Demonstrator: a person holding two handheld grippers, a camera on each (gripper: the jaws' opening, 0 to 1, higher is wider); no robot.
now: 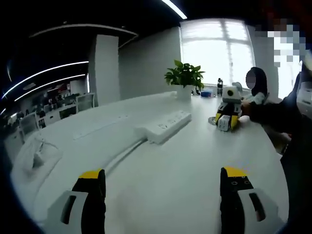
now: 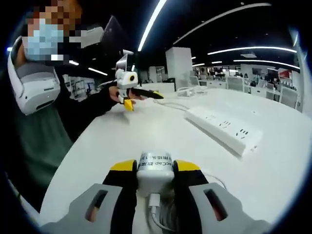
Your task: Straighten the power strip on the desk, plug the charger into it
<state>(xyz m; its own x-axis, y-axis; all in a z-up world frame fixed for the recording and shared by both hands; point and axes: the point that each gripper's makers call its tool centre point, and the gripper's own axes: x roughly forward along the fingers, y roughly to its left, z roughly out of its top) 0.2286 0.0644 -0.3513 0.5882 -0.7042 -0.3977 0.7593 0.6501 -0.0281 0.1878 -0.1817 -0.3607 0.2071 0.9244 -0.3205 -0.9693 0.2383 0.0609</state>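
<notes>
over on the white desk (image 1: pixel 195 165) your left gripper (image 1: pixel 165 187) hovers low with its two yellow-tipped jaws spread wide and nothing between them, aimed along the desktop toward the power strip (image 1: pixel 163 126). your right gripper (image 2: pixel 155 175) is level with the desk too, jaws closed snug on the white charger (image 2: pixel 155 171), one jaw on each side, with its cable (image 2: pixel 158 217) trailing back toward the camera. the charger's labelled face looks up and forward.

count-wise: one power strip, one charger, two grippers. in the right gripper view you can see your left gripper out ahead at (image 2: pixel 127 95), held up off the desk in your hand.

the strip lies flat on the desk, well apart from both grippers. in the left gripper view its long axis runs diagonally away to the upper right, with its cord (image 1: pixel 124 153) coming off the near end. in the right gripper view the strip (image 2: pixel 224 129) sits to the right of the charger, sockets facing up. a potted plant (image 1: pixel 185 78) stands at the far edge.
</notes>
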